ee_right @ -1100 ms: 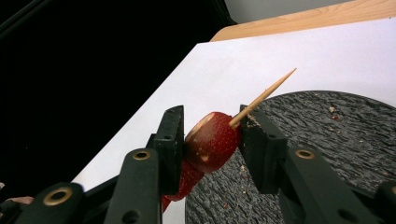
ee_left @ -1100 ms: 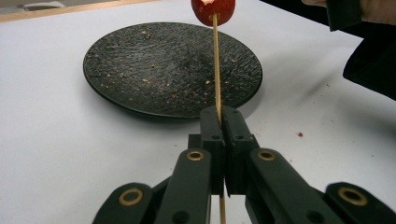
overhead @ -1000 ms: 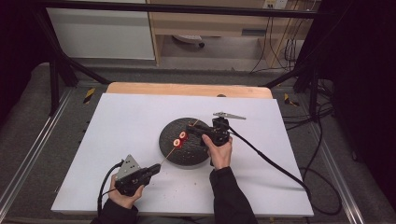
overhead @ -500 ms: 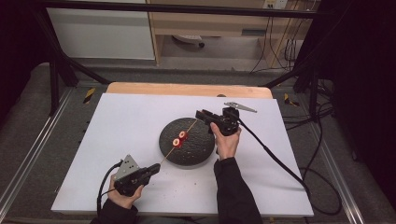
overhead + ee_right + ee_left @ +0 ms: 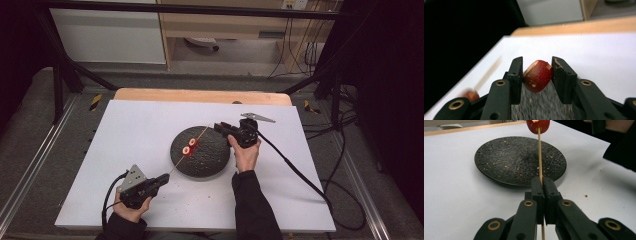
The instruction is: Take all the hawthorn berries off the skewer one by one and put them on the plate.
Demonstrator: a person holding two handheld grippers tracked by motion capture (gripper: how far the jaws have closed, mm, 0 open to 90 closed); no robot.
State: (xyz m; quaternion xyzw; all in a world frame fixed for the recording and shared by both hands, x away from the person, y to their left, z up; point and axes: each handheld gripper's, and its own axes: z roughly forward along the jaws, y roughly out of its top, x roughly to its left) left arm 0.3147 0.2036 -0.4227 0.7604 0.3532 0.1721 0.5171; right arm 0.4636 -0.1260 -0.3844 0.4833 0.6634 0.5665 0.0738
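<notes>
A thin wooden skewer (image 5: 181, 159) slants over a round black plate (image 5: 206, 161) and carries two red strawberry pieces (image 5: 189, 147). My left gripper (image 5: 163, 179) is shut on the skewer's near end at the table's front left; in the left gripper view the skewer (image 5: 540, 157) rises from between the closed jaws to a strawberry piece (image 5: 538, 125) at the top edge. My right gripper (image 5: 221, 127) hovers at the plate's far right rim, by the skewer's tip. It is shut on a red strawberry piece (image 5: 537, 75), pinched between both jaws.
The plate (image 5: 506, 157) lies mid-table on a white board (image 5: 140, 130), with crumbs on it and on the board nearby. A wooden edge (image 5: 200, 96) runs along the far side. Cables (image 5: 295, 167) trail off to the right. Metal frame legs stand at the back corners.
My right gripper has lifted off the plate and swung back and to the right, carrying a strawberry piece toward the skewer's tip. The left gripper and skewer have stayed put.
</notes>
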